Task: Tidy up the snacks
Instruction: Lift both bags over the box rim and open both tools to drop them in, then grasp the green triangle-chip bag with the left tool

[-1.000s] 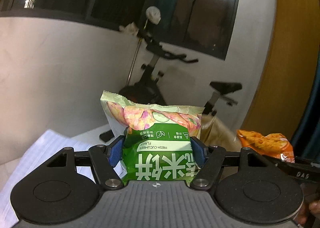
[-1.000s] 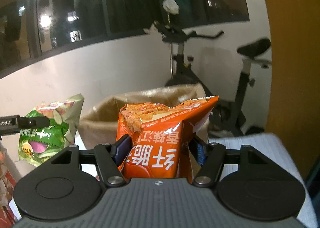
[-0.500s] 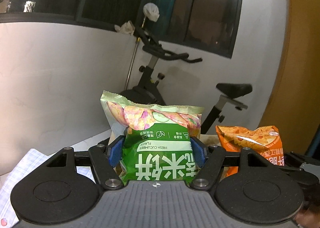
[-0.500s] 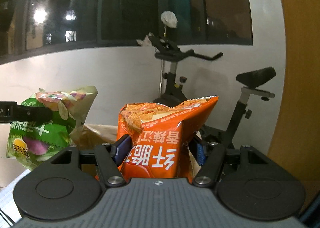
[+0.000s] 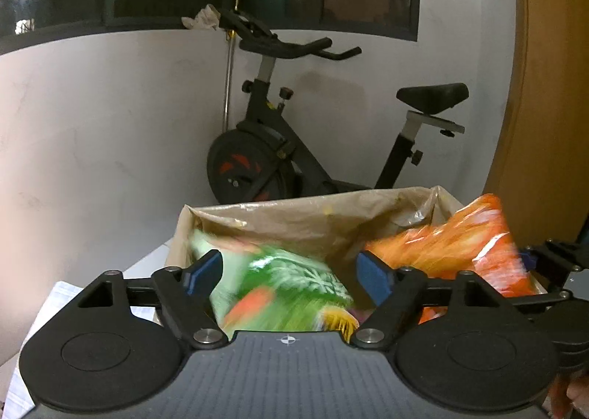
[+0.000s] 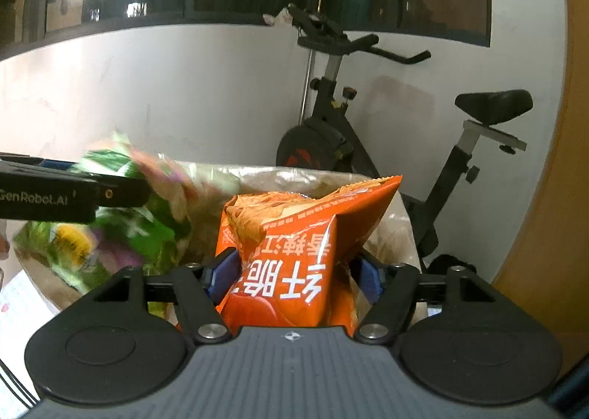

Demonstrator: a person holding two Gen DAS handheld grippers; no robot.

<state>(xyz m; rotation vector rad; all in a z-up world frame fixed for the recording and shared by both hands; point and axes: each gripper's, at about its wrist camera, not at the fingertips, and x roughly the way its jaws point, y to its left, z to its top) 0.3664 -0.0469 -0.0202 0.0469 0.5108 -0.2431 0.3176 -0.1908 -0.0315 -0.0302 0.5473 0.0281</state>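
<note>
a white wall is running under dark window panes, and a black exercise bike [image 5: 279,146] is standing against it beside an orange-brown panel on the right. in front of the bike a box lined with a crinkled tan bag [image 5: 294,216] is sitting with its mouth open, and a pale cloth [image 5: 62,293] is lying on the surface at its left.

the left gripper [image 5: 291,273] is pointing down over the near edge of the box, and its jaws are opening. the blue pads [image 5: 202,270] are standing clear on both sides of the green snack bag [image 5: 283,290], which is blurred with motion and tipping down between them into the lined box; neither pad is pressing on it.

the right gripper [image 6: 298,273] is sitting just to the right of the left one, also over the box mouth. its jaws are opening too, with the orange snack bag [image 6: 305,242] standing upright between them, print upside down. its left pad [image 6: 222,273] is touching the bag's side, while the right pad is showing a narrow gap from the crumpled edge, so whether the bag is truly gripped is hard to tell. in the left wrist view the orange pack is looking smeared above the box's right corner.

a bit of a hand [image 5: 570,395] is showing at the lower right corner of the left wrist view.
</note>
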